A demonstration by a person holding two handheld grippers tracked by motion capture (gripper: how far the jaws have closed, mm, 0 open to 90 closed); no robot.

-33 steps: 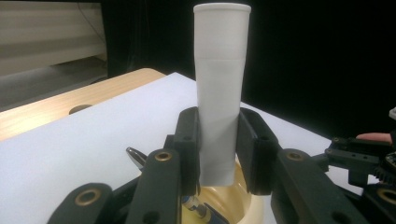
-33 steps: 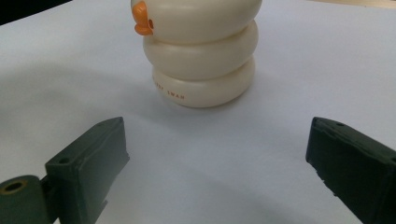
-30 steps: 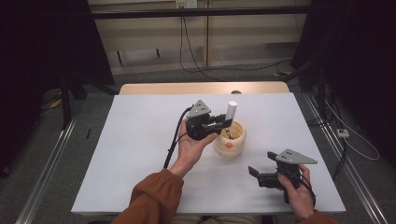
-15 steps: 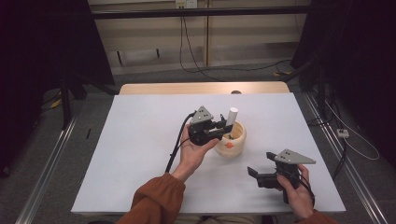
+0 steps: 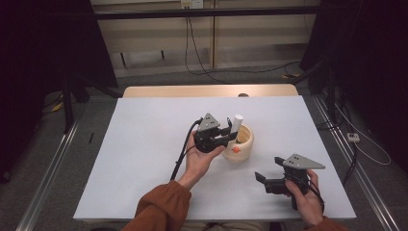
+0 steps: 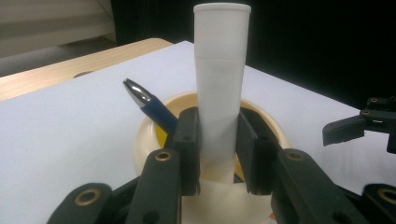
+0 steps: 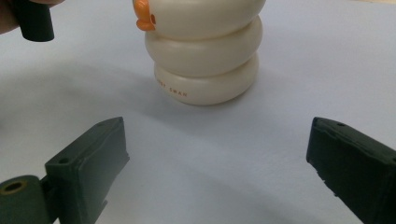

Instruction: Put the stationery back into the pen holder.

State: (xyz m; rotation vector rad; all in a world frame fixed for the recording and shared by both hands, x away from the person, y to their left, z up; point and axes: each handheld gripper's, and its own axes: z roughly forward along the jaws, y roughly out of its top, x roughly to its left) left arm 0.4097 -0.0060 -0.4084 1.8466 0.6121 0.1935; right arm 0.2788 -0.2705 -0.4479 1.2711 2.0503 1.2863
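White tube held upright in the cream holder

The white tube [image 6: 220, 79] stands in the cream ringed holder [image 5: 242, 144], right of the desk's [image 5: 144, 159] middle, pinched between the left tongs [image 6: 218, 140]. A blue pen [image 6: 152, 105] leans in the holder beside it. The right tongs [image 5: 266, 182] rest near the desk's near right corner, spread wide, holding nothing.

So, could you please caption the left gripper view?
Left tool grips white tube upright in cream holder beside blue pen.
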